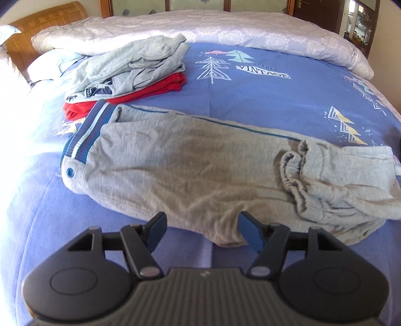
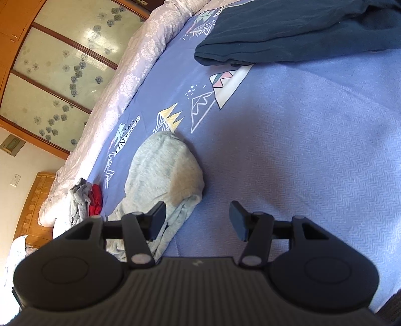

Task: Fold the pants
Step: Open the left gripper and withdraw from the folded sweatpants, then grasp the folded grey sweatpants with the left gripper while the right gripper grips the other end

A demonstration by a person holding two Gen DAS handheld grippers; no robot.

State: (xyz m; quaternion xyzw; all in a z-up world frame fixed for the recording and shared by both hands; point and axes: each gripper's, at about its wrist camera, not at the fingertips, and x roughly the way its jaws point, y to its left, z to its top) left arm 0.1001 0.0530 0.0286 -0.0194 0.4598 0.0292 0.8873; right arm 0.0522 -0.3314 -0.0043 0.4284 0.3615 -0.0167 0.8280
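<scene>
pants: grey sweatpants, lying flat across middle of left wrist view on the bed; also seen lower left of centre in right wrist view
waistband: blue striped, at the left end of the pants, blue button just below it
leg ends: cuffs folded back onto the legs at right of frame, bunched and wrinkled
bed sheet: blue, printed with trees and a "VINTAGE" label; carries everything
stack: folded grey garment on top of a folded red one, upper left of left wrist view, just beyond the waistband; touching or not, cannot tell
quilt: pale patterned, rolled along the far edge of the bed, top of frame
dark garment: navy, lying on the sheet at upper right of right wrist view, well apart from the pants
left gripper: bottom centre of its view, over the near edge of the pants; fingers apart, grey cloth edge sits between them, right finger against or just beside a fold, no pinch visible
right gripper: bottom centre of its view; fingers spread, only bare sheet between them, left finger overlaps the pants edge in the frame, holding nothing
headboard: wooden, upper left corner of left wrist view
</scene>
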